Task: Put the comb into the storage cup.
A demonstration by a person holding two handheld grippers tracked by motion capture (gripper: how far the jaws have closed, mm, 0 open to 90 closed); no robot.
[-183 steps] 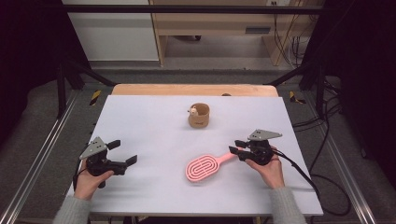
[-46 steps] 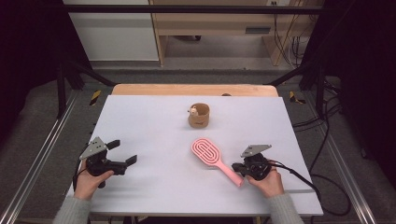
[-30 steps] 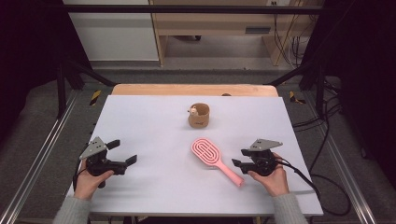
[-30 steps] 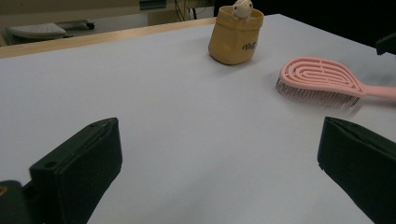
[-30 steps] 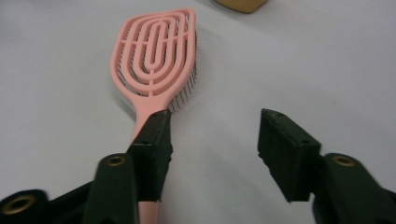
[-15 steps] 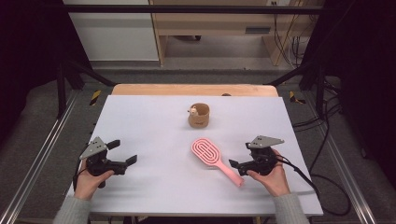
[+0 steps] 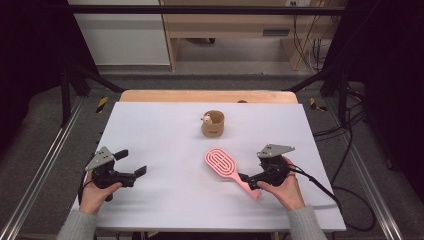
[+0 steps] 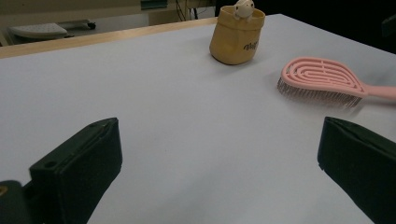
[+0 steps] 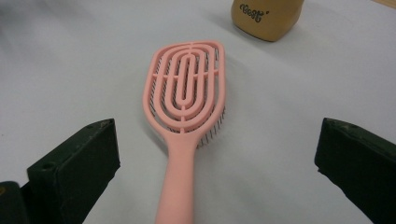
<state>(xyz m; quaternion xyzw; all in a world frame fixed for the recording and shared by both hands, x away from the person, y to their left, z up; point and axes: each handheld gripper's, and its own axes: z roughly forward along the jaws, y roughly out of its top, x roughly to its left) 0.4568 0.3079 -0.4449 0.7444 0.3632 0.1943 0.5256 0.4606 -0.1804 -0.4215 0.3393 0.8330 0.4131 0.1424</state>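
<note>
A pink vented hairbrush (image 7: 222,162) lies bristles down on the white table (image 7: 160,130), head toward the back left, handle toward the person. My right gripper (image 7: 247,181) stands open at the handle's end. Its jaws have just been opening, and in the right gripper view the handle (image 9: 180,186) lies loose between the wide jaws of the right gripper (image 9: 218,135) with no pad touching it. My left gripper (image 7: 132,162) rests open at the front left with nothing in it. The left gripper view (image 8: 219,158) looks across at the brush (image 8: 322,79).
A small tan pouch (image 7: 213,124) with a little figure peeking out stands behind the brush, near the table's middle back; it is also in the left gripper view (image 8: 236,35). A wooden strip (image 7: 207,96) edges the far side. Cables trail off the right.
The right gripper swung the brush so its head points back-left, set it down and opened off the handle. The left gripper has stayed put.
</note>
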